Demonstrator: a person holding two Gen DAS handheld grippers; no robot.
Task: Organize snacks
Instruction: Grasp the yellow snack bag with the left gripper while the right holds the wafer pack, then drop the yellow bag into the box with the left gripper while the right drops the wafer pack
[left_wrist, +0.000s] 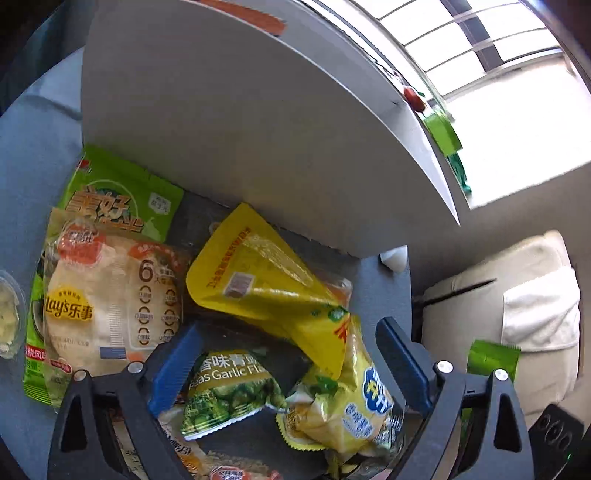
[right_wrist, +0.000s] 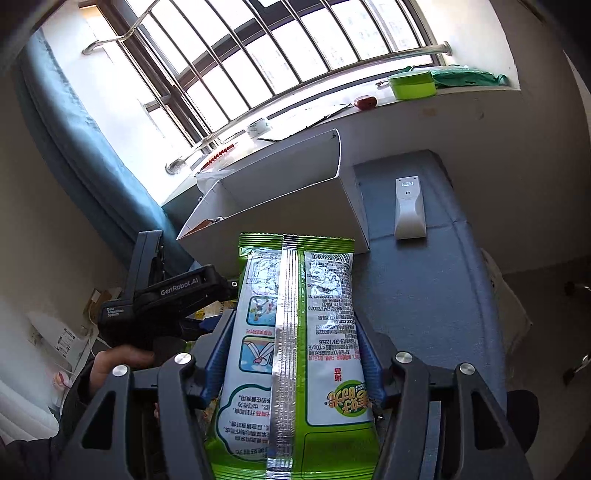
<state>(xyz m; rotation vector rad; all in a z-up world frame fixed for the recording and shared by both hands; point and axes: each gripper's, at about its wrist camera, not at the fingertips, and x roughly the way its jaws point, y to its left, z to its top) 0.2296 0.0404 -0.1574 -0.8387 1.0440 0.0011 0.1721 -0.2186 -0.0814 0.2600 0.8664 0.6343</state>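
Note:
In the left wrist view my left gripper (left_wrist: 291, 354) is open over a pile of snacks on the grey table (left_wrist: 380, 288): a green-pea garlic pack (left_wrist: 229, 391), a yellow pouch (left_wrist: 266, 280), a yellow-and-blue bag (left_wrist: 354, 398), a Lay's bag (left_wrist: 110, 295) and a green bag (left_wrist: 114, 195) under it. In the right wrist view my right gripper (right_wrist: 291, 354) is shut on a green and white snack bag (right_wrist: 291, 350), held back side up in front of the white box (right_wrist: 280, 188). The left gripper body (right_wrist: 166, 299) shows at the left.
The white box wall (left_wrist: 240, 122) stands just behind the pile. A white remote (right_wrist: 408, 206) lies on the table right of the box. A window sill holds a green container (right_wrist: 412, 85). A cream cushion (left_wrist: 517, 314) lies off the table's right edge.

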